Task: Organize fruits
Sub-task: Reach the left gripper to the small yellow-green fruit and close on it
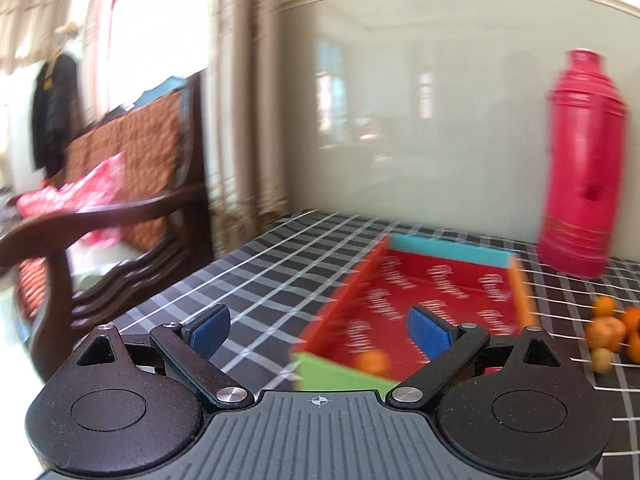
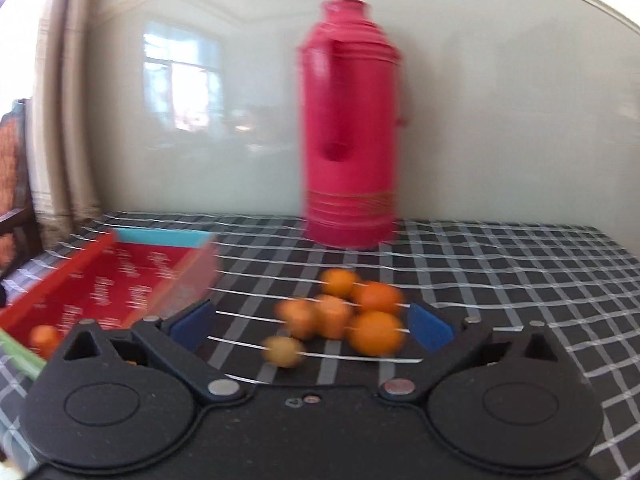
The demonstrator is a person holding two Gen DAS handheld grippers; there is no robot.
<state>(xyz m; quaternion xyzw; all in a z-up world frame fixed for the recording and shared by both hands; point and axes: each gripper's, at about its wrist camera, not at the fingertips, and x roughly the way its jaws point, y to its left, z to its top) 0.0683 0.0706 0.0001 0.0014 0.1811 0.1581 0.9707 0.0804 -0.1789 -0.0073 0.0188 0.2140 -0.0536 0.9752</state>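
a: surface entry. the counter [image 2: 500, 264] wears a black cloth with a white grid. it backs onto a pale glossy wall panel [image 1: 420, 100] that mirrors a window and room shapes.

b: tongs state?

a: left tongs [image 1: 320, 330] spread wide, blue pads apart, nothing between them. right tongs [image 2: 310, 326] likewise released, gripping nothing.

b: where is the fruit?

a: a loose pile of oranges [image 2: 352, 312] lies on the cloth, right of the box and in front of the flask. seen from the right wrist it sits between the spread fingers, touching neither as far as the blur allows. a paler small fruit [image 2: 282, 351] sits just beside the pile, nearest the camera. one single orange [image 1: 373, 361] is inside the box, by its green near wall.

b: the box?

a: shallow red box [image 1: 432, 292], white lettering on its floor, unreadable. far wall teal, right wall orange, near wall green. the left tongs hang over its near-left corner.

b: room notes?

a: a tall pink flask [image 2: 350, 140] stands upright at the back of the counter, near the wall. left of the counter: beige curtain [image 1: 240, 100], dark wooden armchair [image 1: 120, 208] with patterned orange cushions, red-and-white cloth on its seat, a dark garment hanging further back. both views motion-blurred.
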